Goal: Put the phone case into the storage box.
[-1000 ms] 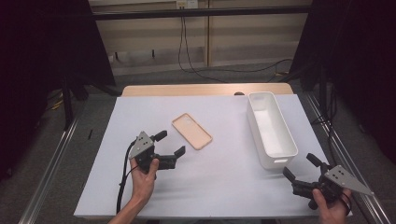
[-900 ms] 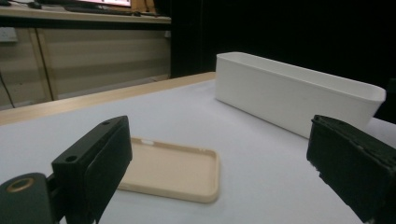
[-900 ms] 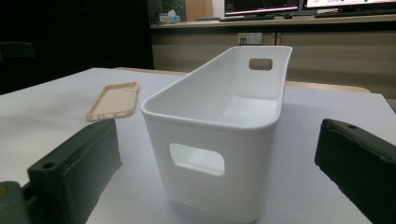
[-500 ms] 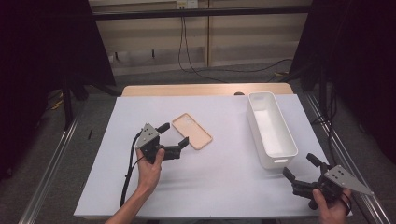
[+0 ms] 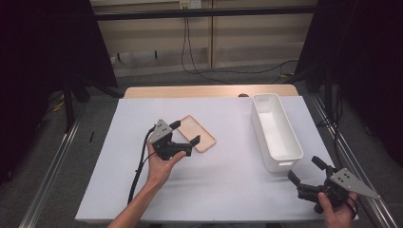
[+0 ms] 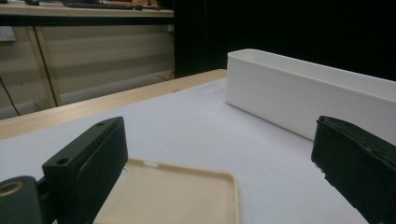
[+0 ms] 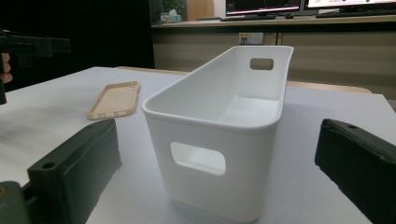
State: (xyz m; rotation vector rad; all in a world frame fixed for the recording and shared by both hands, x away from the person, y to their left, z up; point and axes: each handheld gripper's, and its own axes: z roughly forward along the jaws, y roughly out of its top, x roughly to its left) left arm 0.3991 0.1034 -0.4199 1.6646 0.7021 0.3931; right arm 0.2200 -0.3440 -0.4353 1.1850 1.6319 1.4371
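Straddling phone case (image 5: 197,134), left gripper (image 5: 186,132) fingers open; near end cut off.

Left gripper closes in on the case

The left gripper (image 5: 186,133) has moved up-right toward frame centre, its open jaws now straddling the tan phone case (image 5: 199,137).

Phone case (image 5: 197,133) on the bench (image 5: 228,190), between the left hand-held gripper (image 5: 185,134) jaws; bin (image 5: 275,133) to its right.

phone case (image 5: 198,133): matt tan rubbery plastic | bin (image 5: 276,131): smooth white plastic | table (image 5: 119,190): matt white sheet
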